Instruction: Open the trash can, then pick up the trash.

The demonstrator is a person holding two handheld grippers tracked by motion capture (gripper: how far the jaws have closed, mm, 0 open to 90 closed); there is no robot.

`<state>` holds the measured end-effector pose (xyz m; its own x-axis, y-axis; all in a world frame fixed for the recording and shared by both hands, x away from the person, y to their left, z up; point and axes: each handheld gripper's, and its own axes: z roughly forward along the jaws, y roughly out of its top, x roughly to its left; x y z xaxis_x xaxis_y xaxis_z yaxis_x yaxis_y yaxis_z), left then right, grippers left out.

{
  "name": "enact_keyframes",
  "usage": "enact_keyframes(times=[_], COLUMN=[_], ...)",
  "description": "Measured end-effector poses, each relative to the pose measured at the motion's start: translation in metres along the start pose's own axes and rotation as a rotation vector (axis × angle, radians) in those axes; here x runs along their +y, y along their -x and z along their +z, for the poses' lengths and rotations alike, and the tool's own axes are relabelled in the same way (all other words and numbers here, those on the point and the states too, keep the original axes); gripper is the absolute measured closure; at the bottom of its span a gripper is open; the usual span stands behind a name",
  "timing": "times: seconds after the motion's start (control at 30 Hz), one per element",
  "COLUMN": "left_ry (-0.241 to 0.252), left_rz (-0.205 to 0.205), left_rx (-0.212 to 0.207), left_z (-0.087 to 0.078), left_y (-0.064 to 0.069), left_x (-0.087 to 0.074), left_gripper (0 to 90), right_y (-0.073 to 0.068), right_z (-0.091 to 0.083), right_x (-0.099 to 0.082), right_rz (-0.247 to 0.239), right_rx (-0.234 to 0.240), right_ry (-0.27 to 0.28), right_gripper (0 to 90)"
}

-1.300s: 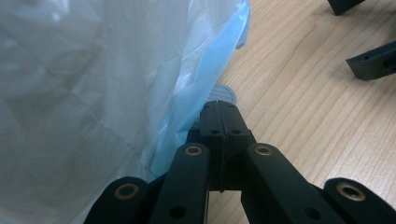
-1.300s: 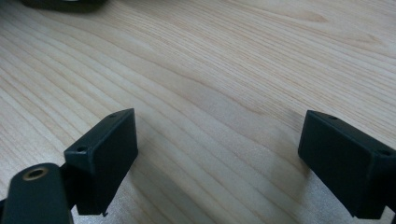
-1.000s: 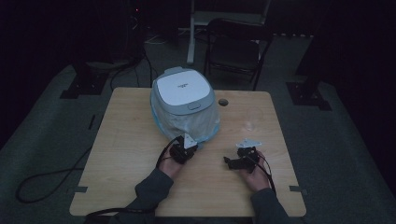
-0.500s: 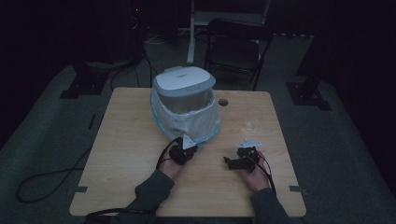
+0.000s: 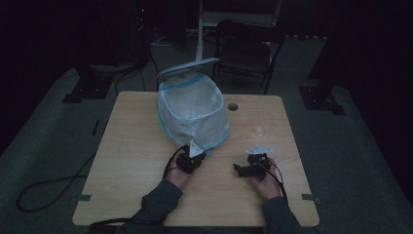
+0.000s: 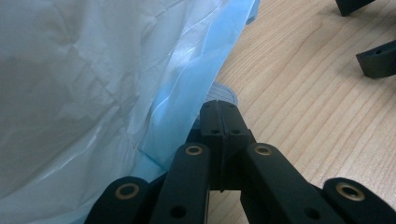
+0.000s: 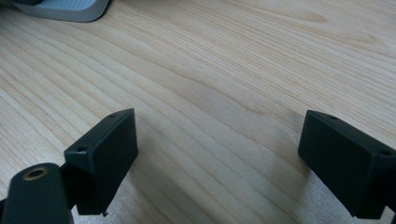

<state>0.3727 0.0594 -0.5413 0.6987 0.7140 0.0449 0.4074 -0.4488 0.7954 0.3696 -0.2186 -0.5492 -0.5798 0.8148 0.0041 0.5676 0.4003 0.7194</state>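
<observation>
A small pedal bin [image 5: 192,114] lined with a white and pale blue bag [image 6: 187,70] stands at the table's middle back, its grey lid [image 5: 187,67] tipped up and open. My left gripper [image 5: 192,157] is at the bin's front foot. Its jaws are shut together, and their tips [image 6: 218,105] rest against the grey pedal [image 6: 225,93] under the bag's edge. My right gripper [image 5: 239,168] lies to the right on the bare wood, open [image 7: 217,154], with nothing between its jaws. A grey part of the bin's base [image 7: 60,8] lies ahead of it.
The wooden table [image 5: 131,146] has a small cable hole [image 5: 233,106] right of the bin. A dark chair [image 5: 246,48] stands behind the table, and a cable [image 5: 44,190] loops on the floor at the left. The room is dim.
The bin's lid has swung up from closed to fully open, and the bag's inside now shows. Both grippers have stayed in place.
</observation>
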Motion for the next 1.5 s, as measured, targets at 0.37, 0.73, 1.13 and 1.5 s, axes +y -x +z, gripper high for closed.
enact_keyframes(times=[0.37,0.73,1.13,1.5], left_ry=[0.003,0.005,0.005,0.005], left_rz=[-0.002,-0.004,-0.004,-0.003], left_rx=[-0.005,-0.005,-0.005,-0.004], left_z=[-0.0002,-0.0002,-0.0002,-0.0002], left_y=[-0.0011,-0.001,-0.0009,-0.0007], left_x=[-0.0012,-0.0012,-0.0012,-0.0012], left_gripper=[90.0,90.0,90.0,90.0], right_y=[-0.0003,-0.0012,-0.0012,-0.0008], right_z=[0.0001,0.0011,0.0011,0.0003], right_x=[0.0001,0.0012,0.0012,0.0007], right_rz=[0.003,0.017,0.017,0.016], right_rx=[-0.003,-0.018,-0.018,-0.018], right_ry=[0.0,-0.001,0.0,0.005], right_gripper=[11.2,11.5,11.5,14.2])
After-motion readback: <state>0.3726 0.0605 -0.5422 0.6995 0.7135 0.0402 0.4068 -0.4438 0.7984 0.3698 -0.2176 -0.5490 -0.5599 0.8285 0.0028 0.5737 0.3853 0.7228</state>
